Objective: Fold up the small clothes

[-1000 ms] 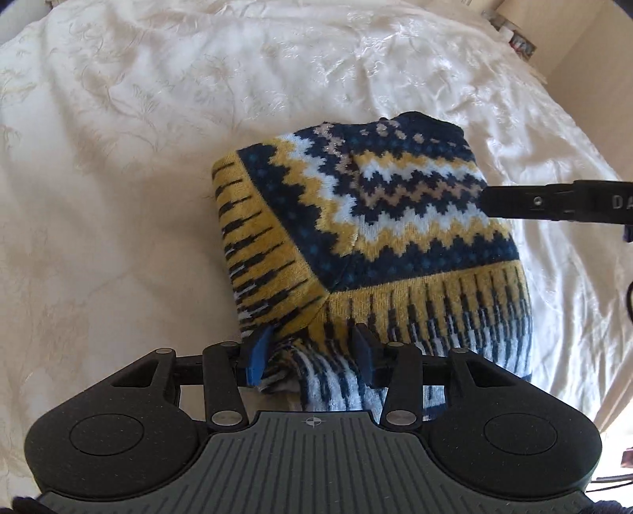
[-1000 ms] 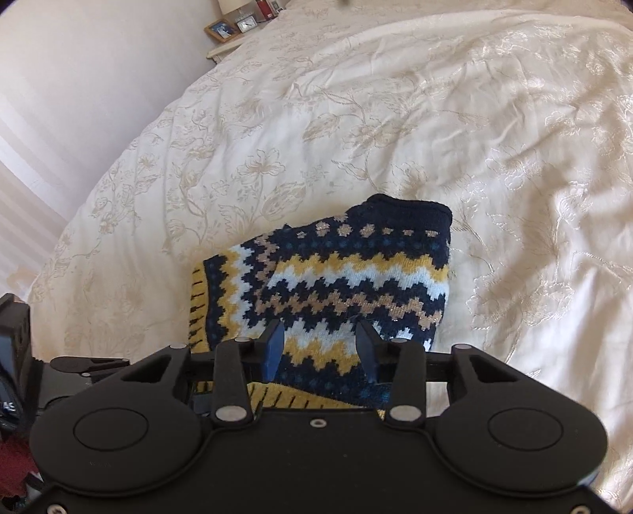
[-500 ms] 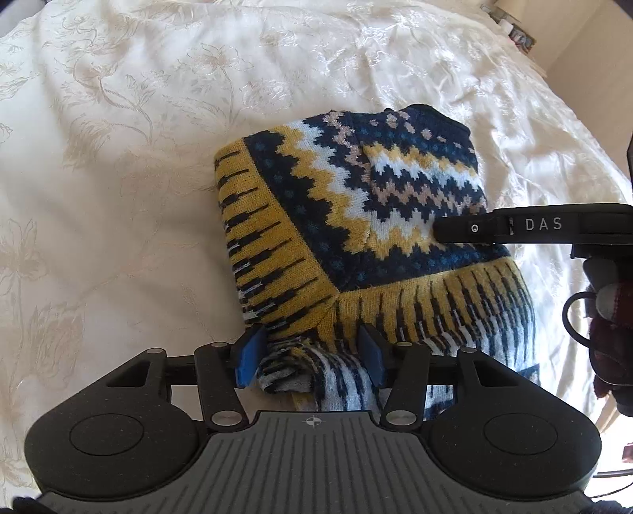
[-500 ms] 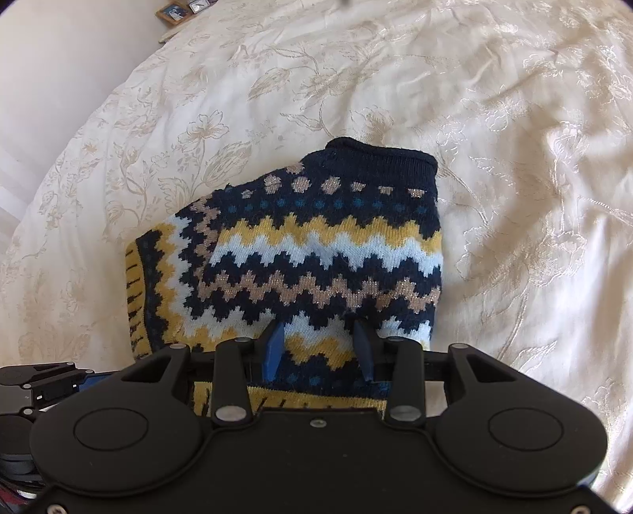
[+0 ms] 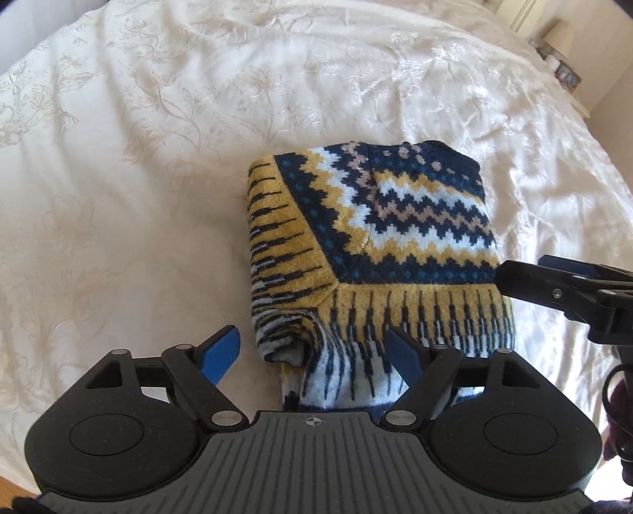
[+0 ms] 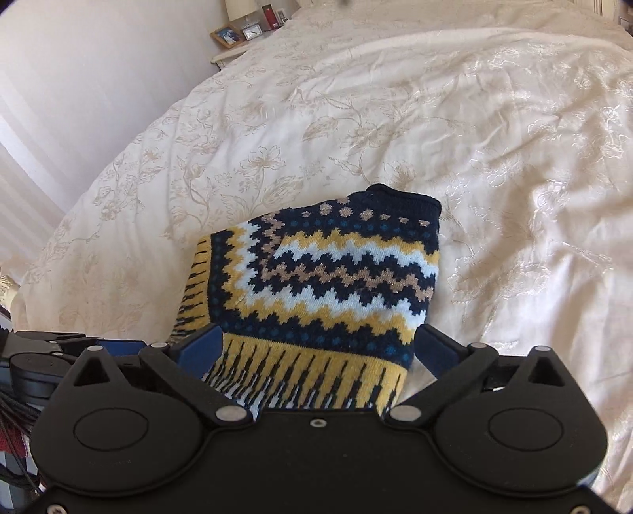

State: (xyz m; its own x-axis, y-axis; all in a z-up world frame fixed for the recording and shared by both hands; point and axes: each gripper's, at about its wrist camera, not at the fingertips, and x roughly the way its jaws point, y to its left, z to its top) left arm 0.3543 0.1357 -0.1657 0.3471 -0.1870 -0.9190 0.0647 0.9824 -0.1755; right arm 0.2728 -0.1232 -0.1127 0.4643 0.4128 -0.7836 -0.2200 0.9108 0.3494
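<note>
Both wrist cameras look closely down over the bedspread (image 5: 158,197), sharing the folded sweater (image 6: 324,284) from neighbouring sides.

No text reads clearly; bedside items (image 6: 253,29) seem too small to tell

The folded sweater (image 5: 368,253) lies on the bedspread (image 5: 138,197), at the centre of both frames. The left gripper (image 5: 312,352) is at its lower edge, and the right gripper (image 6: 316,350) is at lower centre in the right view. A nightstand (image 6: 233,51) stands behind the bed, upper left.
</note>
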